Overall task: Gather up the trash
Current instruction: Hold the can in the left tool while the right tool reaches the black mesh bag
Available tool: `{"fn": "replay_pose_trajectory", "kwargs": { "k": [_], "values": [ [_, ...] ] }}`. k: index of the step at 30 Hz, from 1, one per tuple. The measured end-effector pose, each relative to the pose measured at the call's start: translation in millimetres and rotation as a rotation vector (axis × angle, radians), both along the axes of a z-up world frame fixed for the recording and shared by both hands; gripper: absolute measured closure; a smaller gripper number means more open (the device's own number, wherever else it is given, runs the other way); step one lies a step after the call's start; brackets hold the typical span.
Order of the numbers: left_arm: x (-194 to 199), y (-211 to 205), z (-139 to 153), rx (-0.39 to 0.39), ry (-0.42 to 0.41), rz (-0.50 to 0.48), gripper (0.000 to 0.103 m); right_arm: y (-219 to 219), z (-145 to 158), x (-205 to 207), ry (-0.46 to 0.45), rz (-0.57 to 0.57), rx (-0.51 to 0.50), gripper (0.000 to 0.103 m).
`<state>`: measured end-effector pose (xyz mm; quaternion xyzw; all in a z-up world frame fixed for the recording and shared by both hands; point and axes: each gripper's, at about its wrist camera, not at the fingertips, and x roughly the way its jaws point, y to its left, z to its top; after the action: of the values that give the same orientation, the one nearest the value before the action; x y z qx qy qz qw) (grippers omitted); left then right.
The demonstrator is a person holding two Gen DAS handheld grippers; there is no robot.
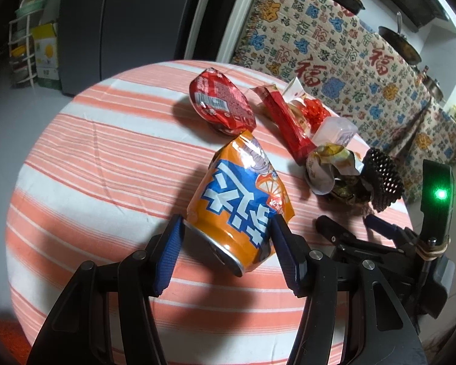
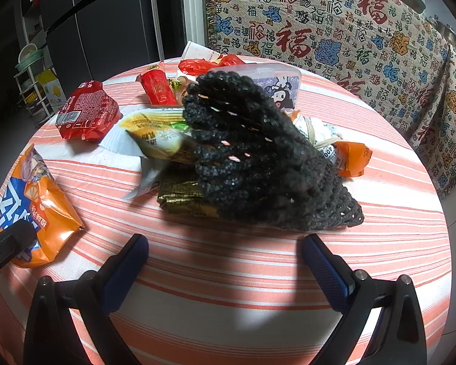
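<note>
Only in the left wrist view is the crushed orange can (image 1: 243, 203) seen pinched at its lower end by the left claw (image 1: 226, 228), angled down at the striped bench (image 1: 91, 167). In the right wrist view, the right claw (image 2: 225, 249) is spread, empty, before the black mesh bag (image 2: 258, 158) lying over wrappers (image 2: 155, 137).

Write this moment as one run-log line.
left gripper: shut on crushed orange can | right gripper: open, empty | black mesh bag: on table, untouched

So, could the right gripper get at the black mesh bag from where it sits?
Probably yes: the right gripper is open, and only bare tablecloth lies between it and the mesh bag.
</note>
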<state>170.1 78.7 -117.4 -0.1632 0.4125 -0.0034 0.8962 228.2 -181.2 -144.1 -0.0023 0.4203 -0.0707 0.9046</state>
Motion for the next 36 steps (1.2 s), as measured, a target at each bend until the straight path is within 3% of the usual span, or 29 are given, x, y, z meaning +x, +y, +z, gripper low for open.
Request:
{"fn": "replay_pose_trajectory", "kwargs": {
  "k": [11, 16, 26, 36],
  "values": [
    [-6, 0, 3, 0.017, -0.005, -0.027, 0.044, 0, 0, 0, 0.0, 0.0, 0.0, 0.0],
    [-11, 7, 4, -0.019, -0.032, -0.016, 0.044, 0, 0, -1, 0.0, 0.0, 0.0, 0.0],
    [-26, -16, 21, 0.198, -0.094, -0.076, 0.044, 0, 0, -1, -0.001, 0.0, 0.0, 0.0],
    [-34, -9, 25, 0.135, -0.098, -0.124, 0.044, 0, 0, -1, -0.001, 0.0, 0.0, 0.0]
  ]
}}
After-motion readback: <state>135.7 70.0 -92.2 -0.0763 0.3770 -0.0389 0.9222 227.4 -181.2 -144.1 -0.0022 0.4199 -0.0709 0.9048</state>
